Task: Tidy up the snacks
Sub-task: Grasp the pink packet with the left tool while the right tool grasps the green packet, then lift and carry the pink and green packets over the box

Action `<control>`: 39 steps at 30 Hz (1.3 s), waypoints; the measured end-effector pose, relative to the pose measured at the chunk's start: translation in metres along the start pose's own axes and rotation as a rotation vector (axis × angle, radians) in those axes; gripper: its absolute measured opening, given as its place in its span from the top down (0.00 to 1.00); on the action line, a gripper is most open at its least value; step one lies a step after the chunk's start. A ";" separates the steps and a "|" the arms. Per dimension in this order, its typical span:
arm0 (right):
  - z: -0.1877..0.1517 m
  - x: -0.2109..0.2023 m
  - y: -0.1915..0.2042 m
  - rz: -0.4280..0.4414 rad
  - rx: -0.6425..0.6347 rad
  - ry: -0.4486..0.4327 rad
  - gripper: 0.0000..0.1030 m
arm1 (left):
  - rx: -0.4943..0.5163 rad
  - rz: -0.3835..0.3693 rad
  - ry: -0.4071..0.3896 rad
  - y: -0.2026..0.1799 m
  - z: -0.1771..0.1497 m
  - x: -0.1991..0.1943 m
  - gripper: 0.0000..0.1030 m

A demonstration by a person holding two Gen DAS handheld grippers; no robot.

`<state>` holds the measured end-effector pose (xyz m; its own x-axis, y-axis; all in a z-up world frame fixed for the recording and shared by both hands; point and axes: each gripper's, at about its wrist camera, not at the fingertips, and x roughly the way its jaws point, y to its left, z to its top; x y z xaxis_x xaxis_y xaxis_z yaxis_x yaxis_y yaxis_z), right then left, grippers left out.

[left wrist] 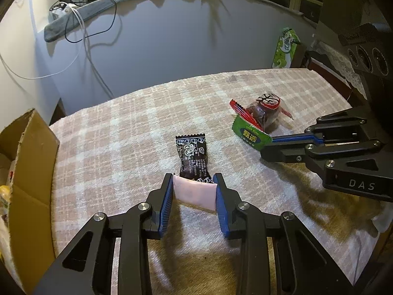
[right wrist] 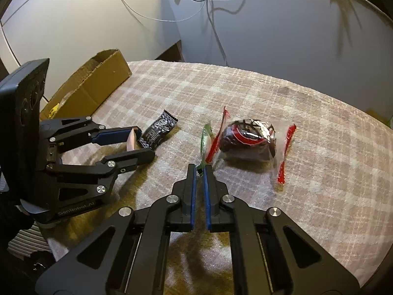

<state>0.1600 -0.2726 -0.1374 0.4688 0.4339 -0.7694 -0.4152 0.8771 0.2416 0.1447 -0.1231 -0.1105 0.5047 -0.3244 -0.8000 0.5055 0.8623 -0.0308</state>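
My left gripper (left wrist: 194,184) is shut on a small pink packet (left wrist: 195,193) just above the checked tablecloth. From the right wrist view the same left gripper (right wrist: 145,141) holds the pink packet (right wrist: 132,140) edge-on. A black snack packet (left wrist: 192,158) lies right beyond it, touching the pink one. My right gripper (right wrist: 199,169) is shut on the near edge of a green snack packet (right wrist: 205,145), seen from the left wrist as the green packet (left wrist: 250,134) in the right gripper (left wrist: 269,145). A clear red-trimmed bag holding a dark snack (right wrist: 248,140) lies beside the green packet.
An open cardboard box (left wrist: 29,167) stands at the table's left edge with packets inside. A green carton (left wrist: 286,46) stands at the far right corner. Cables (left wrist: 86,32) hang on the wall behind. The tablecloth (left wrist: 147,113) covers the whole table.
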 end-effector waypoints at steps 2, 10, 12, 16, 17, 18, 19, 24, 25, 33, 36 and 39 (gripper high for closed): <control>0.000 0.001 0.003 -0.008 -0.011 0.010 0.94 | 0.001 0.000 0.000 0.001 0.000 0.000 0.70; 0.009 0.012 0.002 -0.036 -0.022 0.017 0.88 | -0.001 -0.001 0.000 0.001 0.000 0.000 0.70; 0.014 0.015 0.000 -0.034 -0.014 0.016 0.88 | -0.002 -0.002 0.000 0.001 0.000 0.000 0.70; 0.020 0.019 0.002 -0.063 -0.032 0.013 0.88 | -0.006 -0.005 -0.001 0.001 0.000 -0.001 0.70; 0.021 0.020 0.002 -0.062 -0.033 0.010 0.88 | -0.005 -0.005 -0.001 0.002 0.000 -0.001 0.70; 0.022 0.020 0.002 -0.060 -0.033 0.009 0.88 | -0.005 -0.005 -0.001 0.002 0.000 -0.001 0.70; 0.022 0.020 0.002 -0.059 -0.033 0.006 0.88 | -0.006 -0.004 -0.001 0.002 0.000 -0.001 0.71; 0.020 0.016 0.003 -0.056 -0.041 0.005 0.94 | -0.023 -0.002 -0.002 0.006 -0.001 -0.004 0.71; 0.020 0.016 0.004 -0.053 -0.039 0.003 0.94 | -0.028 0.000 -0.003 0.006 -0.002 -0.005 0.71; 0.012 -0.008 0.014 -0.027 -0.038 -0.028 0.94 | -0.050 0.008 -0.034 0.010 -0.007 -0.026 0.71; 0.012 -0.020 0.024 -0.016 -0.048 -0.048 0.94 | -0.067 0.012 -0.055 0.012 -0.010 -0.039 0.71; 0.014 -0.032 0.034 -0.005 -0.066 -0.068 0.94 | -0.083 0.020 -0.078 0.016 -0.012 -0.051 0.71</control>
<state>0.1414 -0.2534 -0.0966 0.5219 0.4448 -0.7278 -0.4624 0.8646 0.1968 0.1186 -0.0880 -0.0769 0.5688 -0.3332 -0.7520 0.4369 0.8970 -0.0670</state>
